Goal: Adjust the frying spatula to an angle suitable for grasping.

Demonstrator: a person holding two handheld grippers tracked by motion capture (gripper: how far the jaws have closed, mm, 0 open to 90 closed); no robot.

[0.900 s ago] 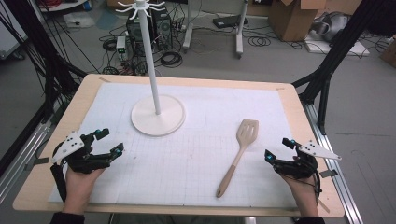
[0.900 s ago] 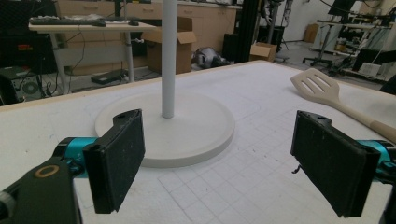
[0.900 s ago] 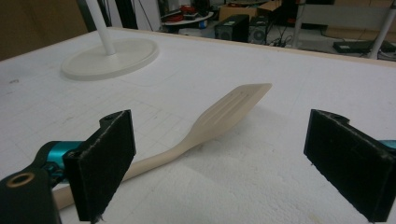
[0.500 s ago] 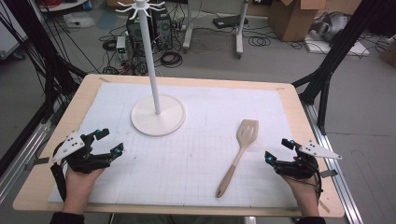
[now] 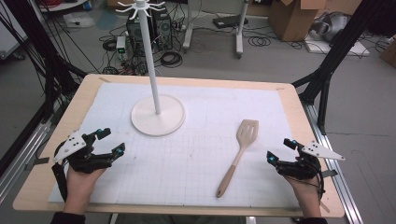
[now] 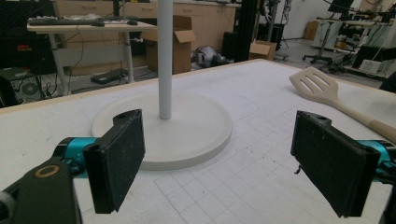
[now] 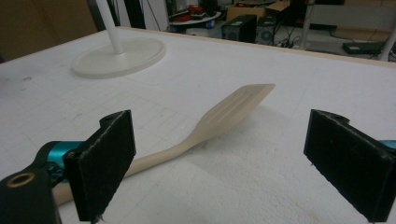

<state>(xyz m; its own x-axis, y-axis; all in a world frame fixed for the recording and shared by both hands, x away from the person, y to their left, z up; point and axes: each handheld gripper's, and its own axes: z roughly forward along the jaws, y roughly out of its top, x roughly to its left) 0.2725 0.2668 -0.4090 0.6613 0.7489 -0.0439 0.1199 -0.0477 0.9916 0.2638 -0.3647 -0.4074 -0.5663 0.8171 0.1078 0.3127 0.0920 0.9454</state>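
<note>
Both grippers rest low at the near edge of the bench (image 5: 93, 84), one at each corner, and nothing is in either. The spatula (image 5: 237, 156) is the thing to watch: it lies flat on the white gridded mat (image 5: 177, 168), right of centre, with its slotted blade pointing away toward the far edge and its handle end running back toward the person, angled slightly to the left. The right gripper (image 5: 281, 150) sits just beside it, to its right, fingers (image 7: 100, 161) spread wide and empty; in the right gripper view the handle slides in from the lower left, passing behind the left pad. So the right hand is clearly nearer. The left gripper (image 5: 111, 141) is well apart from the spatula across the mat, also wide open, looking at the round base of the white stand (image 5: 158, 114). That stand rises from the mat's far left, with hooks at its top. By my reading, a short reach leftward across the handle is what a pick-up would need. Beyond the bench: grey floor, cables, cardboard boxes, computer towers.
</note>
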